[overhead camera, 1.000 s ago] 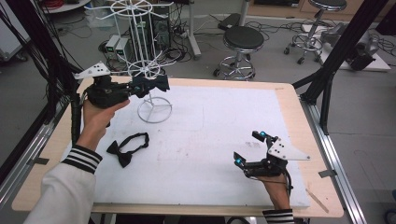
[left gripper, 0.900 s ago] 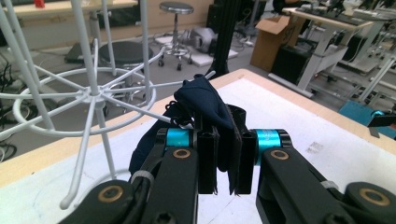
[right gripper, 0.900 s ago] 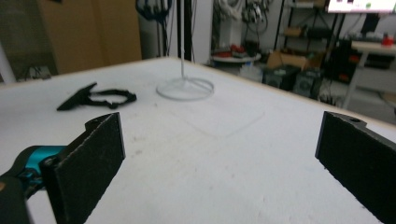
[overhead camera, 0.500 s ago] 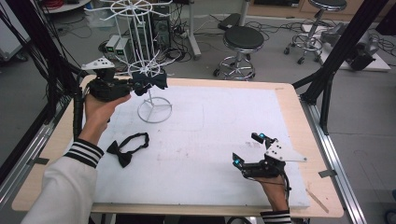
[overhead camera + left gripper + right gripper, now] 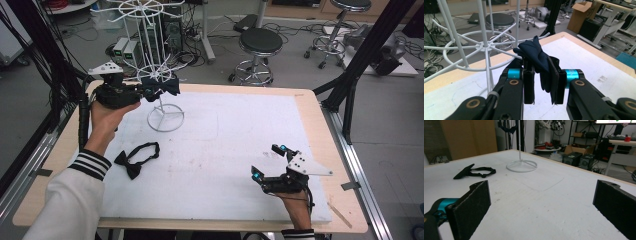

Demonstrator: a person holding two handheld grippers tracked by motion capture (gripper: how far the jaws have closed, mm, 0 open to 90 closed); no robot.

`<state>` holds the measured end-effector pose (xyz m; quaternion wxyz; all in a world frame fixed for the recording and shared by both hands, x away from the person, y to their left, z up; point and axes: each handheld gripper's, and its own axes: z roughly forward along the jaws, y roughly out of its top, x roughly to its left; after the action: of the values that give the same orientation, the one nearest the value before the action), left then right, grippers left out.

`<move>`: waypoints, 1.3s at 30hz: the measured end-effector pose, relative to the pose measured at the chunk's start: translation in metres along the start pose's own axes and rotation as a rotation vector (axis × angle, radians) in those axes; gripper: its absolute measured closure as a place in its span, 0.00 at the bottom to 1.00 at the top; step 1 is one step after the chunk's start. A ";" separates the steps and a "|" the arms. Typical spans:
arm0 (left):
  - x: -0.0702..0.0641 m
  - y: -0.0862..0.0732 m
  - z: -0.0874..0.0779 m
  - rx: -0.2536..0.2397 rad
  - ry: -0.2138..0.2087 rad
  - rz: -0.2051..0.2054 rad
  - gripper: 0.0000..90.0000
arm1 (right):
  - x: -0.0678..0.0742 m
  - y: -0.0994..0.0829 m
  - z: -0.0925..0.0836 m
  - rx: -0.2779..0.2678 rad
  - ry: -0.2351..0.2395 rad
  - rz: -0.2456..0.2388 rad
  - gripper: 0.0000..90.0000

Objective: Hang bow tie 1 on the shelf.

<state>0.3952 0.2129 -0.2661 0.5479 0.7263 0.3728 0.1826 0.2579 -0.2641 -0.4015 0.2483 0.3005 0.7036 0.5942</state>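
The left gripper [image 5: 150,90] is raised above the far left part of the table, held in a hand whose white sleeve with dark striped cuff [image 5: 89,165] comes in from the lower left of the high view. Its jaws are clamped on a dark navy bow tie [image 5: 163,85], which sits right at the lower ring of the white wire display stand [image 5: 160,75]; in the left gripper view the bow tie [image 5: 537,56] bunches up between the two black pads, its upper fold lying against one of the stand's [image 5: 481,46] outward spokes, though whether it hangs on a hook there cannot be told. The stand's round wire base [image 5: 165,118] rests on the white foam mat [image 5: 240,130] that covers the wooden table [image 5: 310,100], and its post rises to a second spoked ring higher up. A second black bow tie [image 5: 136,159], with its neck strap looped out beside it, lies flat on the mat near the left forearm, well apart from the stand's base; the right gripper view shows the same bow tie [image 5: 471,172] to the left of the base [image 5: 521,165]. The right gripper [image 5: 270,165] rests low over the near right part of the mat, its jaws spread wide apart with nothing between them, the two black pads [image 5: 472,202] standing at either edge of its own view. Behind the table stand two round black stools [image 5: 260,42] on a floor strewn with cables.
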 end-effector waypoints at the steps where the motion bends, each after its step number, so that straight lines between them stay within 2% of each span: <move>1: 0.000 0.000 0.000 -0.003 0.004 -0.004 0.74 | 0.001 0.000 -0.002 0.001 -0.003 -0.001 0.01; 4: 0.000 0.000 0.001 -0.006 0.006 0.001 0.65 | 0.002 -0.001 -0.006 -0.010 -0.007 -0.006 0.01; 6: 0.000 0.000 0.002 -0.012 0.005 0.000 0.52 | 0.002 -0.002 -0.009 -0.012 -0.014 -0.007 0.01; 9: -0.003 0.000 0.002 -0.033 0.009 0.029 0.34 | 0.000 -0.005 -0.011 -0.025 -0.030 -0.003 0.01; 12: -0.005 0.001 0.000 -0.074 0.006 0.052 0.25 | 0.001 -0.012 -0.009 -0.027 -0.049 0.020 0.01; 14: -0.006 0.002 -0.003 -0.091 0.021 0.081 0.18 | 0.001 -0.017 -0.007 -0.042 -0.068 0.013 0.01; 21: -0.013 0.002 -0.016 -0.164 0.011 0.175 0.14 | 0.000 -0.025 -0.002 -0.066 -0.089 0.019 0.01; 25: -0.017 -0.001 -0.023 -0.189 -0.002 0.209 0.14 | 0.000 -0.027 0.000 -0.072 -0.096 0.030 0.01; 28: -0.021 -0.008 -0.030 -0.204 -0.014 0.234 0.14 | -0.003 -0.028 0.000 -0.083 -0.111 0.039 0.01; 34: -0.025 -0.029 -0.045 -0.270 -0.031 0.257 0.14 | -0.005 -0.031 0.004 -0.087 -0.137 0.042 0.01; 39: -0.031 -0.047 -0.055 -0.275 -0.042 0.291 0.14 | -0.005 -0.031 0.007 -0.098 -0.138 0.028 0.01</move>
<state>0.3219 0.2315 -0.2867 0.6174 0.6946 0.2237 0.2939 0.2624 -0.2660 -0.4338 0.3022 0.3380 0.6506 0.6093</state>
